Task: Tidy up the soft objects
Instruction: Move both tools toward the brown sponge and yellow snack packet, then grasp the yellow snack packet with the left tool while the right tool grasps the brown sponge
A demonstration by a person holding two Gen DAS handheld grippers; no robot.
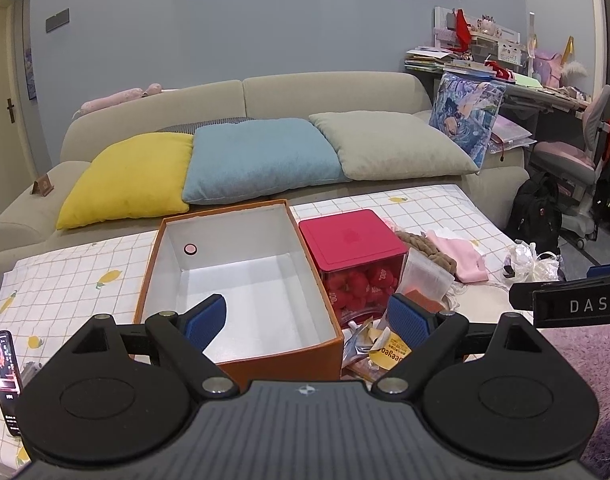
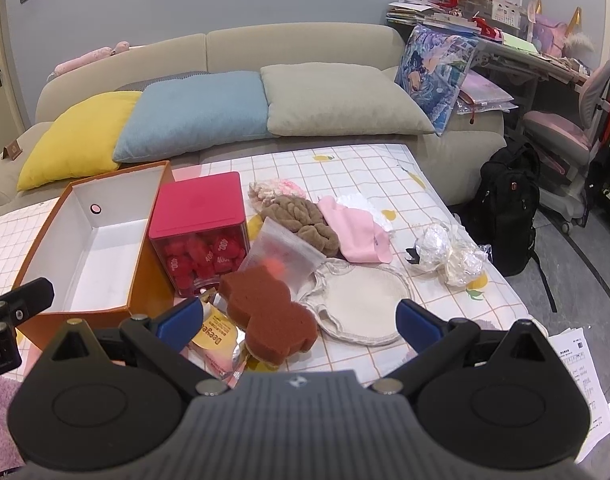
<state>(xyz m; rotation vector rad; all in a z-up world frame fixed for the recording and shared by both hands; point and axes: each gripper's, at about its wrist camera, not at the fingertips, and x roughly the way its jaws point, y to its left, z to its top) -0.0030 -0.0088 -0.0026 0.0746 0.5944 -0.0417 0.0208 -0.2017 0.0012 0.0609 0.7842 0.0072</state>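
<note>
The right hand-held gripper [image 2: 299,322] hovers with its jaws wide apart and empty, just above the brown sponge [image 2: 269,316] lying near the front edge of the surface [image 2: 445,200]. Just beyond the sponge lie a round cream pad [image 2: 365,304], a brown knitted piece [image 2: 305,218] and a pink cloth [image 2: 353,232]. The left hand-held gripper [image 1: 305,320], also spread and empty, waits over the empty orange box [image 1: 241,276] at the surface's left side, beside a red-lidded container [image 1: 353,240]. Judging by this, the first pick is at hand: lower, close on the sponge, carry it left into the box.
</note>
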